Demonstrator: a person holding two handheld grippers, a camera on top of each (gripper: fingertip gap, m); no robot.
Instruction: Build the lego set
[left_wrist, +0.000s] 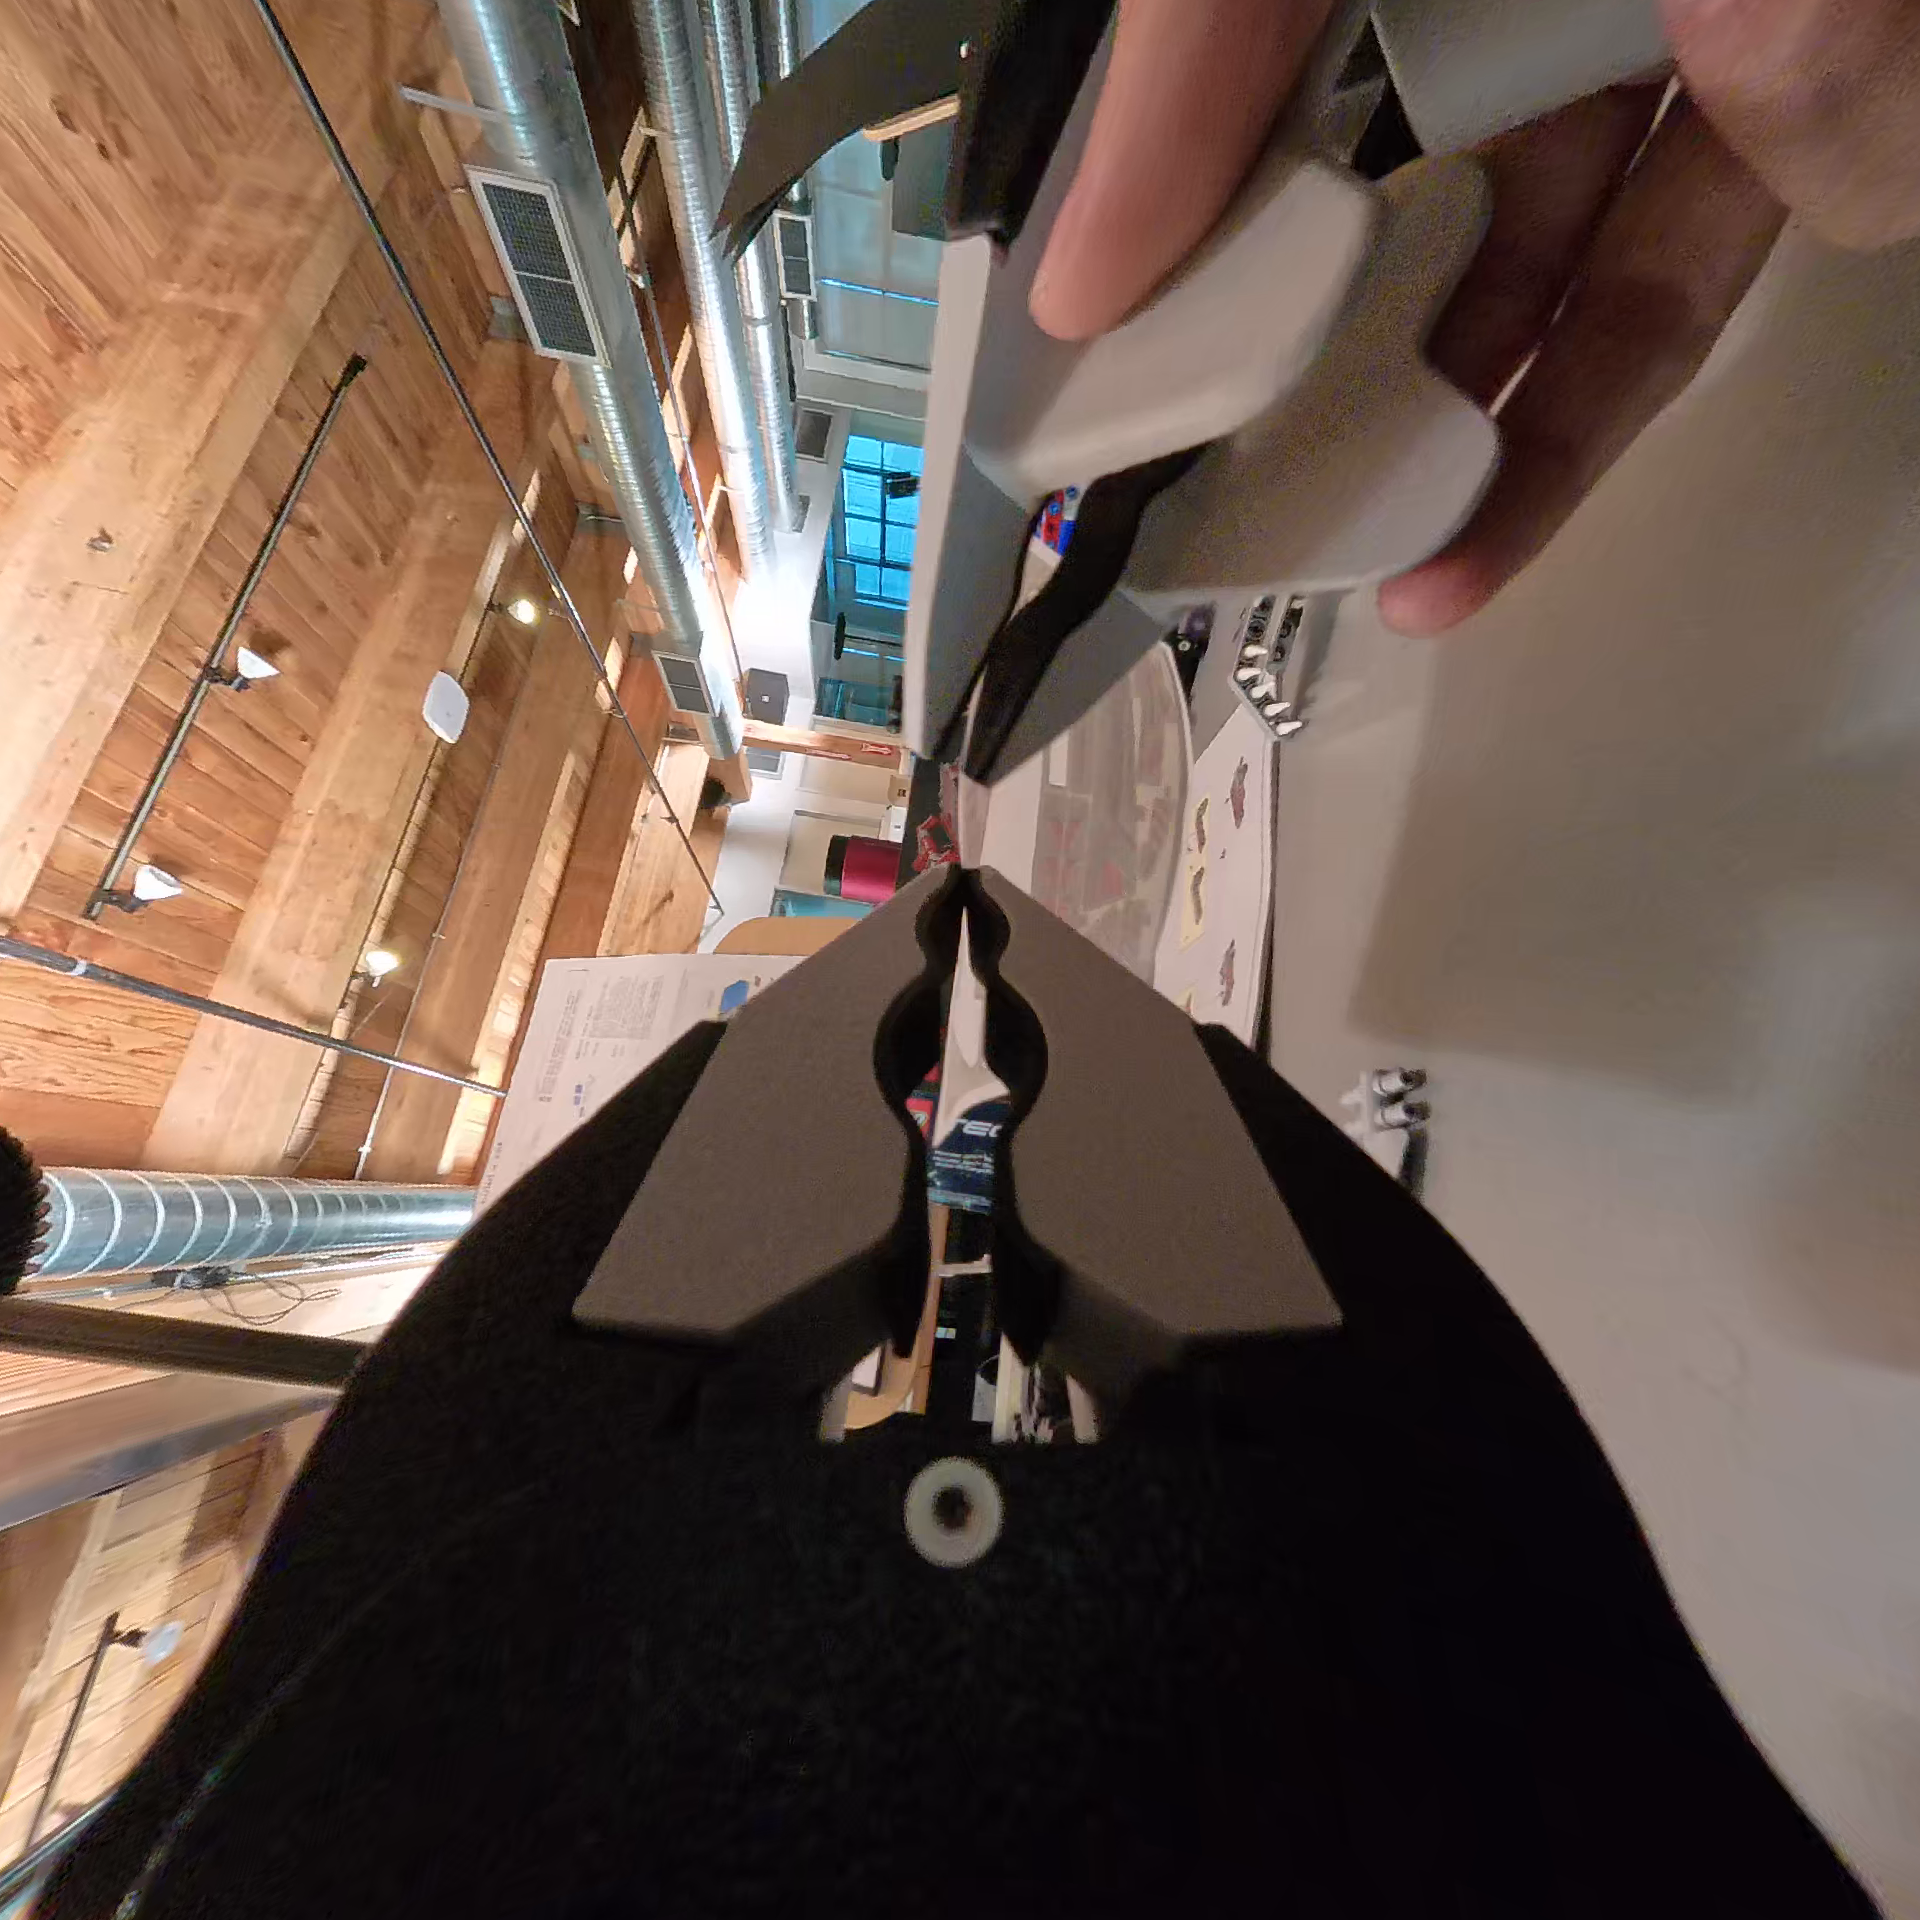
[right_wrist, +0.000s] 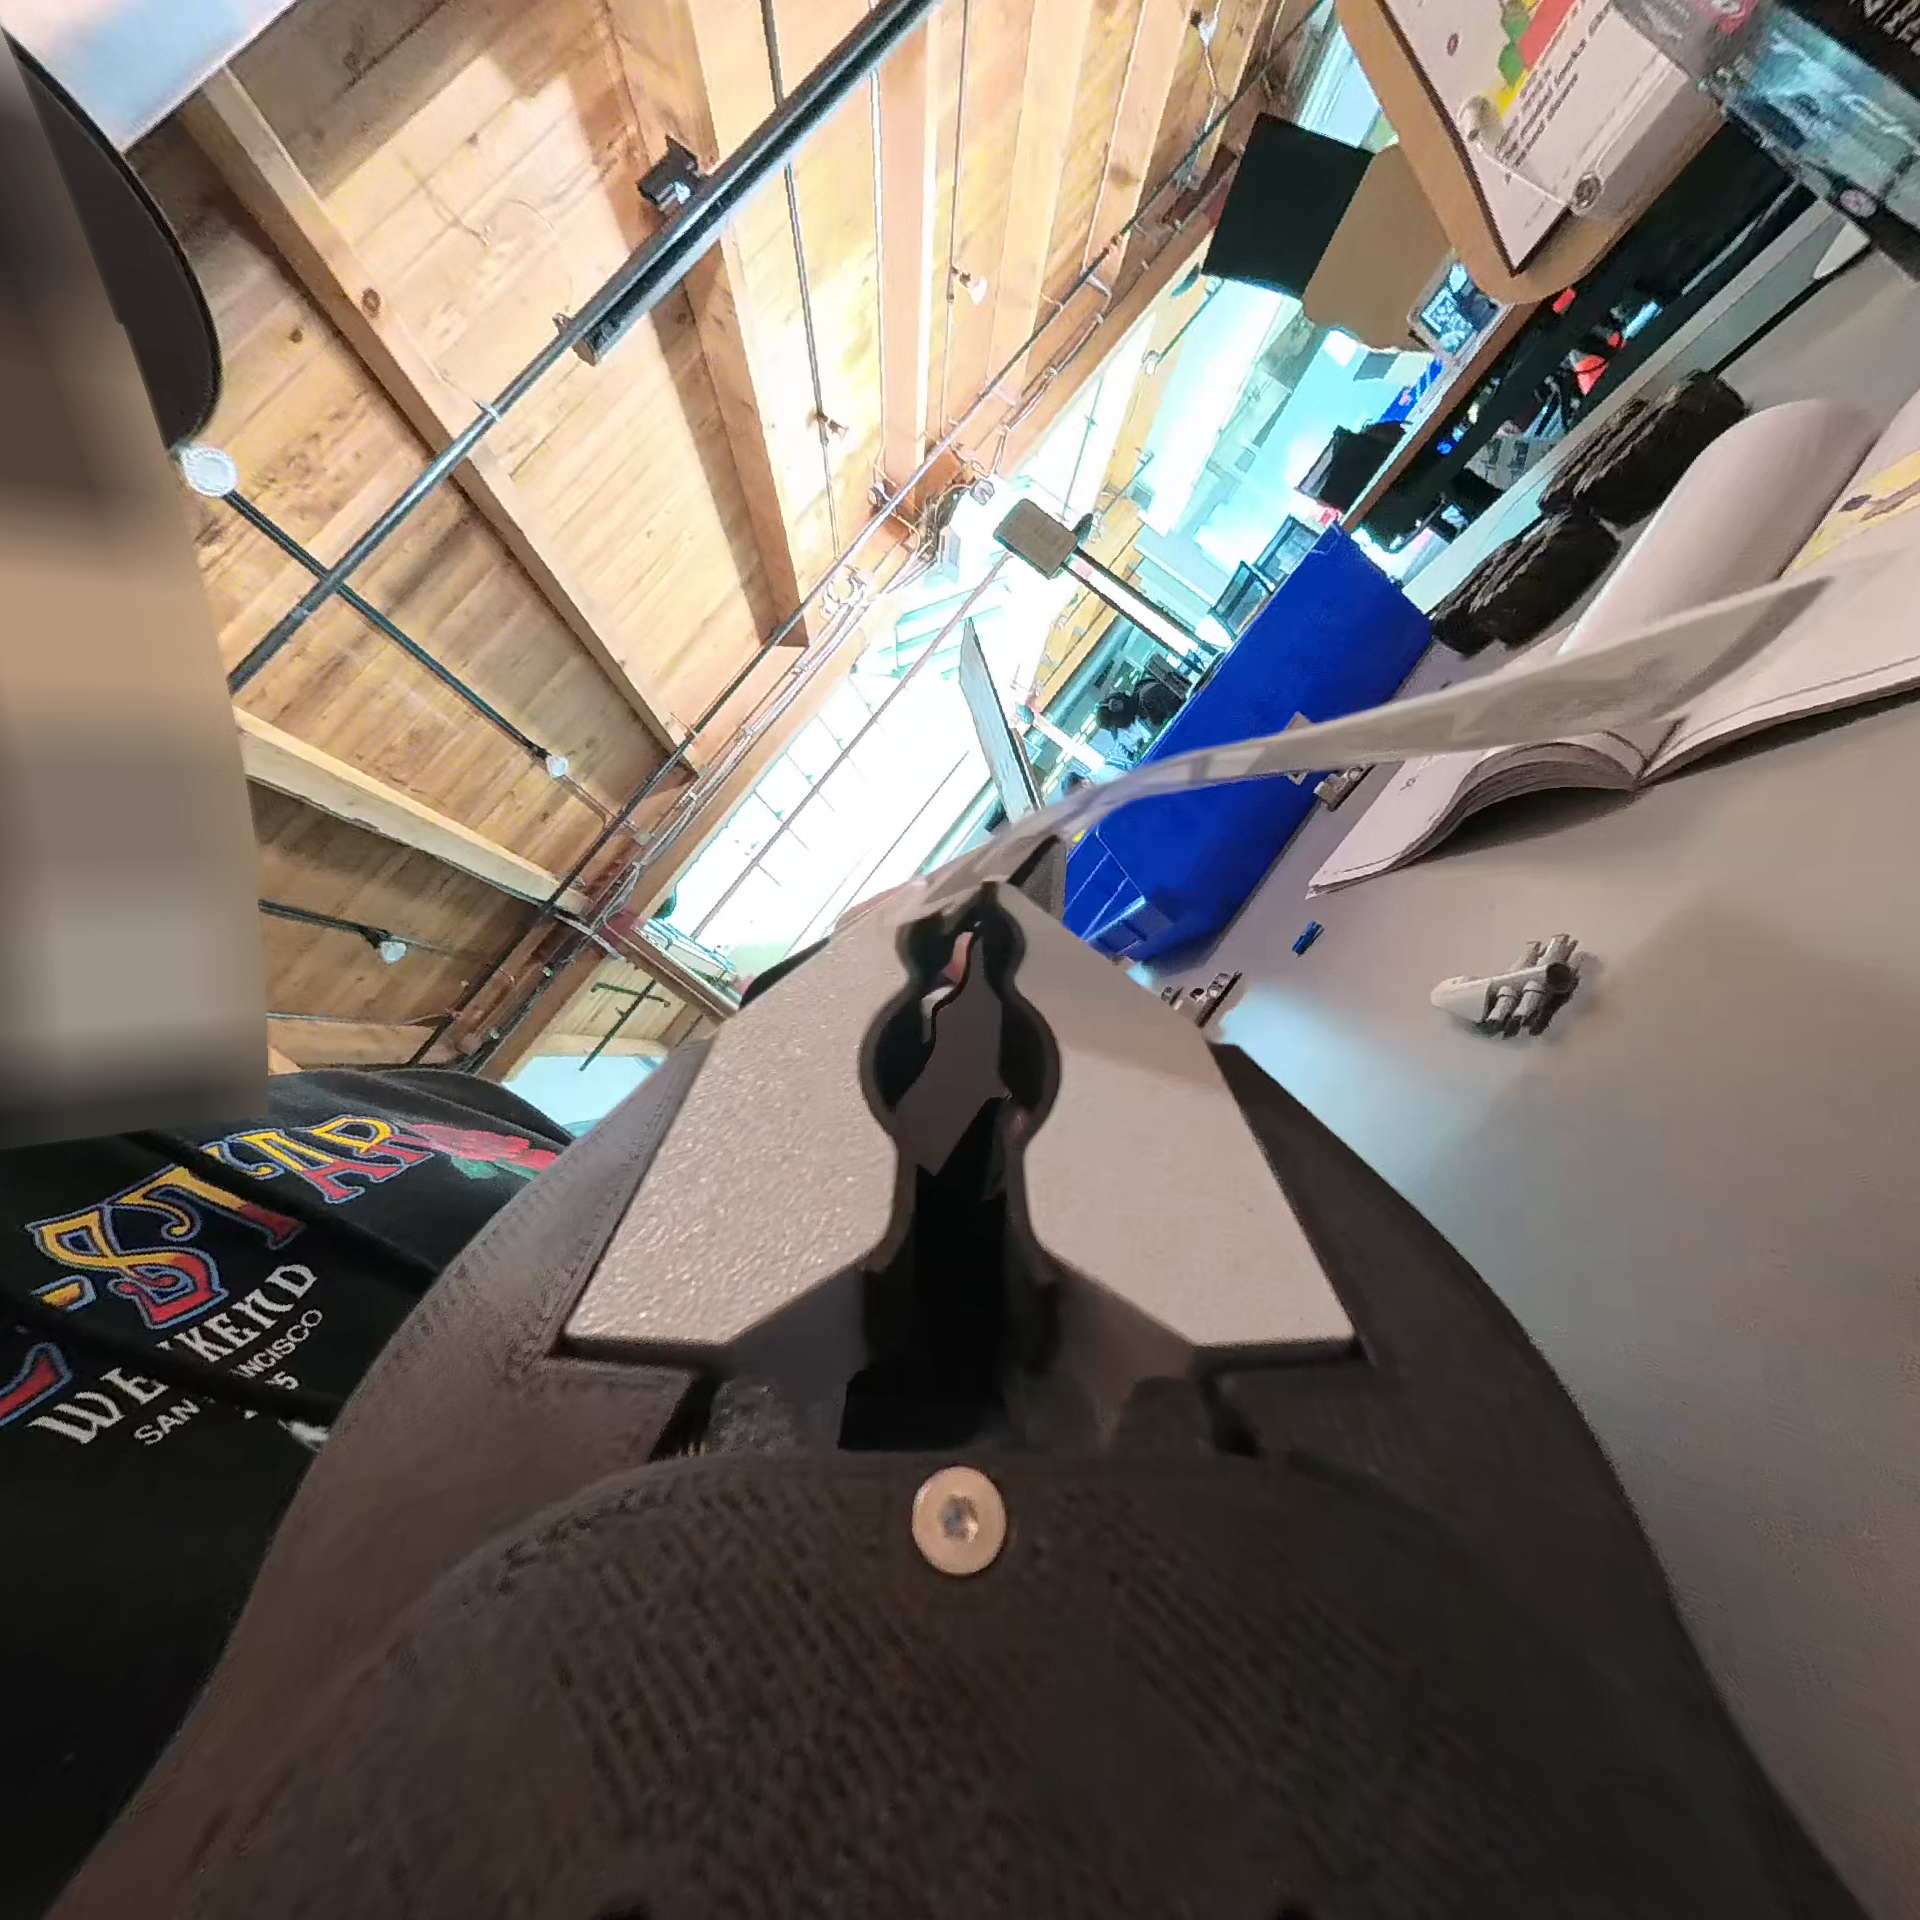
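Your left tool (left_wrist: 961, 883) is pinched closed on a thin white paper sheet (left_wrist: 961, 997). Your right tool (right_wrist: 982, 904) clamps the same sheet's edge, above the grey desk (right_wrist: 1662, 1195) beside the open instruction booklet (right_wrist: 1621, 769); small grey lego pieces (right_wrist: 1512, 987) lie nearby.

Grey table (right_wrist: 1714, 1299) — open booklet (right_wrist: 1558, 774), small grey lego piece (right_wrist: 1512, 992), blue bin (right_wrist: 1236, 769) on it.

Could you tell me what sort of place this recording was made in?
Probably a converted loft or warehouse workshop: a timber plank ceiling with exposed metal ducts, and a grey table holding an open instruction booklet and loose Lego parts.
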